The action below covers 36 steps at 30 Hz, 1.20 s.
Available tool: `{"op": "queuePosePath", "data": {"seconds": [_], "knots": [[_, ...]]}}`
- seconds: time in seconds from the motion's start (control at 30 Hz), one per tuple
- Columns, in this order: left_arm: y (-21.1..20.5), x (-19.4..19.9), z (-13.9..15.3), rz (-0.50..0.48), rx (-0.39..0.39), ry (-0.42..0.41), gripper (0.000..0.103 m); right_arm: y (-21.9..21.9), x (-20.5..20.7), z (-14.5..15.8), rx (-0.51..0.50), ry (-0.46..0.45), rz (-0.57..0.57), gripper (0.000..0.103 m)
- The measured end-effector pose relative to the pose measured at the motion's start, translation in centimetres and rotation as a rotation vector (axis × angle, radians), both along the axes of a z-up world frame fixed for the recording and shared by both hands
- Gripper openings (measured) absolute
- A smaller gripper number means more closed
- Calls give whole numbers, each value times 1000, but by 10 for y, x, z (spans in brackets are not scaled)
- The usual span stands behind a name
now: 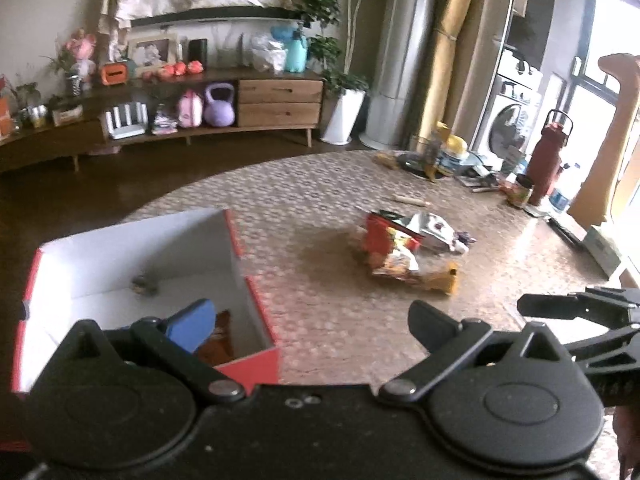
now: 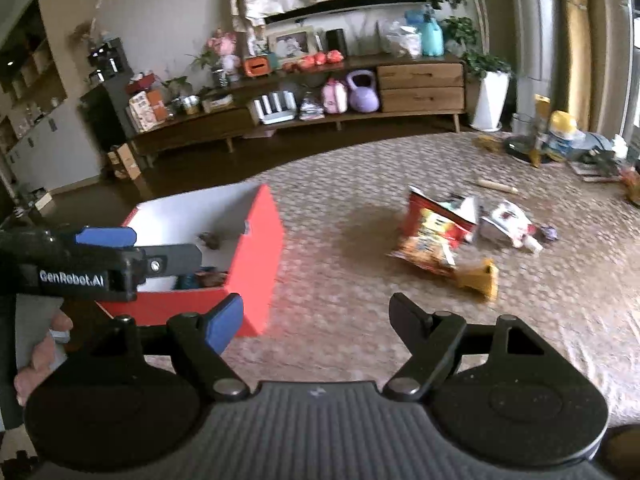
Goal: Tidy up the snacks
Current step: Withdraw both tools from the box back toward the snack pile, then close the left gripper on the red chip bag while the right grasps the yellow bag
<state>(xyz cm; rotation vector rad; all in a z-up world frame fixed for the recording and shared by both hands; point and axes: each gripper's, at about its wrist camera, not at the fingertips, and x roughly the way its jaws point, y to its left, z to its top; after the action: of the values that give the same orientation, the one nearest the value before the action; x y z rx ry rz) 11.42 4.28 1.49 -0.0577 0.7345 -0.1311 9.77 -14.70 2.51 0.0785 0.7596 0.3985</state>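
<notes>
A red box with a white inside (image 1: 240, 240) (image 2: 260, 240) stands on the table at the left; a few small snacks lie at its bottom (image 1: 144, 284) (image 2: 208, 240). A pile of snack bags lies mid-table: a red and orange bag (image 1: 388, 248) (image 2: 432, 236), a white pack (image 1: 436, 232) (image 2: 508, 220) and a yellow pack (image 1: 440, 280) (image 2: 480, 280). My left gripper (image 1: 308, 320) is open and empty, its left finger over the box. It also shows in the right wrist view (image 2: 132, 248). My right gripper (image 2: 316, 316) is open and empty, right of the box; it also shows in the left wrist view (image 1: 568, 308).
Clutter stands at the table's far right: a dark red bottle (image 1: 548, 160), a small jar (image 1: 520, 190), a yellow toy (image 1: 452, 144) and a wooden stick (image 1: 408, 200). A low wooden sideboard (image 1: 240, 104) lines the far wall beyond the floor.
</notes>
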Motion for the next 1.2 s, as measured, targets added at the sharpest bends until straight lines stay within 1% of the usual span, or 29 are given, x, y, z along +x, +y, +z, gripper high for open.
{"op": "queuePosePath", "data": {"seconds": [0.17,0.3,0.43,0.6,0.9,1.2], "knots": [[-21,20,-15,10,-1,35,103,-28,8,-14,-25,5,-39,80],[-35,37,-23,-11,-26,62,103,-46,19,-25,-55,7,-72,80],[-54,57,-30,-25,-5,60,103,-64,33,-38,-78,17,-99,80],[-76,87,-40,-42,6,71,103,-84,61,-57,-80,34,-143,80],[-106,148,-69,-62,14,115,103,-104,111,-96,-94,81,-154,80],[-135,201,-101,-78,28,164,103,-107,159,-133,-92,133,-150,80]]}}
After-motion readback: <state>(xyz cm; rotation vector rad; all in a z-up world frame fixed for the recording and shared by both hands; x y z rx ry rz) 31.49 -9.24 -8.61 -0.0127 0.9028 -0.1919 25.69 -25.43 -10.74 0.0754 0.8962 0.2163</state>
